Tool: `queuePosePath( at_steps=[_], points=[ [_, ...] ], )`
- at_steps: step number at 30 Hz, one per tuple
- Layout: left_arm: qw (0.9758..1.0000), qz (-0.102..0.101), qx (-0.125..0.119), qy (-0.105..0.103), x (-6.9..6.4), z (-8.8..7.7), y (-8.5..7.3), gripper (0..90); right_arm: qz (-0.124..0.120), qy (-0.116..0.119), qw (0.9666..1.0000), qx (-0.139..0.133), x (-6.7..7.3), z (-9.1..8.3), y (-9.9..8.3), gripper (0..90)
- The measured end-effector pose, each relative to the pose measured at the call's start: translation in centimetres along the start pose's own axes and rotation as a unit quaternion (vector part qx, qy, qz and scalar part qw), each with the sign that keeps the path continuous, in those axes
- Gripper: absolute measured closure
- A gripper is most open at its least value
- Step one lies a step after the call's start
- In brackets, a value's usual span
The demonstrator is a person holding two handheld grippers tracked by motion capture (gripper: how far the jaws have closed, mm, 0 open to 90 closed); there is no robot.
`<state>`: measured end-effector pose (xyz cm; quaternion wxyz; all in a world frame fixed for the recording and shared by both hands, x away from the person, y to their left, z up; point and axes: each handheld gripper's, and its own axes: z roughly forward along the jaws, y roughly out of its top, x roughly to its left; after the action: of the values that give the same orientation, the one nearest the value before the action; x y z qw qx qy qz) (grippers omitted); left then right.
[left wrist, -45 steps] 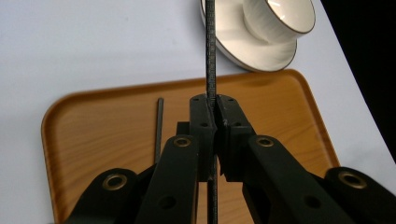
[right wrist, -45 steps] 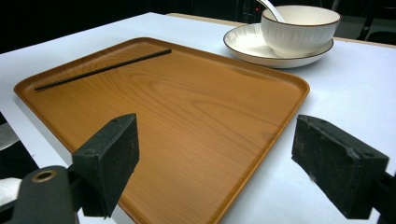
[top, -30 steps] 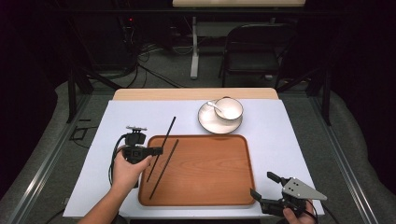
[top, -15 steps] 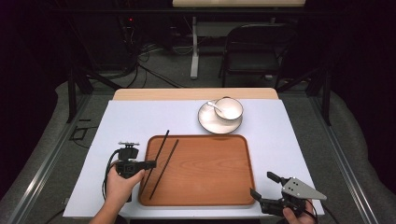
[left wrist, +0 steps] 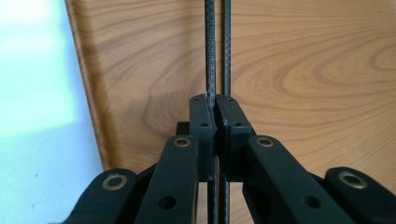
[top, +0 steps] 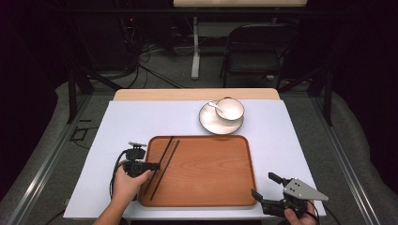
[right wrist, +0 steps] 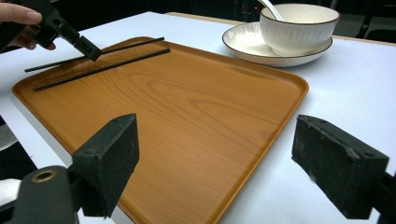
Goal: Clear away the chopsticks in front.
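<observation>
A wooden tray [top: 211, 173] lies on the white table with two thin black chopsticks near its left edge. My left gripper [top: 157, 165] is shut on the left chopstick [top: 165, 149]; in the left gripper view its jaws [left wrist: 215, 116] pinch that stick [left wrist: 209, 46] while the second chopstick [left wrist: 226, 46] runs just beside it, under the right jaw. The second chopstick [top: 170, 159] lies flat on the tray. My right gripper [top: 264, 185] stands open at the tray's near right corner, nothing between its fingers [right wrist: 224, 158].
A white bowl [top: 230, 108] with a spoon in it sits on a white plate [top: 209, 123] just beyond the tray's far edge. A dark folding chair [top: 256, 51] and table legs stand behind the table.
My left gripper drew back toward the near side, and its chopstick swung down from an angled pose over the tray's far edge to lie parallel beside the other. The right gripper stayed still.
</observation>
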<state>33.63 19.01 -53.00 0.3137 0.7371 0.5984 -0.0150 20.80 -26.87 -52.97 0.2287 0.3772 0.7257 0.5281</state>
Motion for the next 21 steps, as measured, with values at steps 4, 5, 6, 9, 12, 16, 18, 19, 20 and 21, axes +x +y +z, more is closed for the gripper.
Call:
queuePosePath(
  at_steps=[4,5,6,9,12,16,18,19,20,21],
  points=[
    [1.0000,0.001,0.002,0.000,0.02,0.07,-0.15,85.6,-0.001,0.000,1.0000,0.000,0.01,0.00,0.00,14.5],
    [1.0000,0.001,0.003,0.000,0.04,0.08,-0.17,85.6,0.000,0.000,1.0000,0.000,0.01,0.00,0.00,14.5],
    [1.0000,0.002,0.003,0.001,0.09,0.07,-0.20,85.6,-0.001,0.000,1.0000,0.000,0.00,0.00,0.01,14.5],
    [1.0000,-0.002,0.002,0.000,0.15,0.13,-0.31,85.6,-0.001,0.000,1.0000,0.000,0.01,0.01,0.01,14.5],
    [1.0000,-0.002,0.006,0.001,0.21,0.18,-0.37,85.6,0.000,0.001,1.0000,0.000,0.01,0.02,0.01,14.5],
    [1.0000,-0.003,0.003,0.001,0.19,0.15,-0.42,84.1,0.000,0.001,1.0000,0.000,0.01,0.02,0.01,14.5],
    [1.0000,-0.006,-0.001,-0.002,0.17,0.11,-0.44,83.1,0.001,0.001,1.0000,0.001,0.02,0.02,0.00,14.5],
    [1.0000,-0.006,-0.002,-0.002,0.19,0.08,-0.45,82.6,0.000,0.001,1.0000,0.001,0.01,0.02,0.01,14.5],
    [1.0000,-0.007,-0.002,-0.002,0.20,0.02,-0.46,82.2,0.000,0.001,1.0000,0.001,0.01,0.01,0.01,14.5],
    [1.0000,-0.007,-0.003,-0.003,0.24,-0.05,-0.47,82.1,0.000,0.000,1.0000,0.000,0.01,0.01,0.01,14.5]
  ],
)
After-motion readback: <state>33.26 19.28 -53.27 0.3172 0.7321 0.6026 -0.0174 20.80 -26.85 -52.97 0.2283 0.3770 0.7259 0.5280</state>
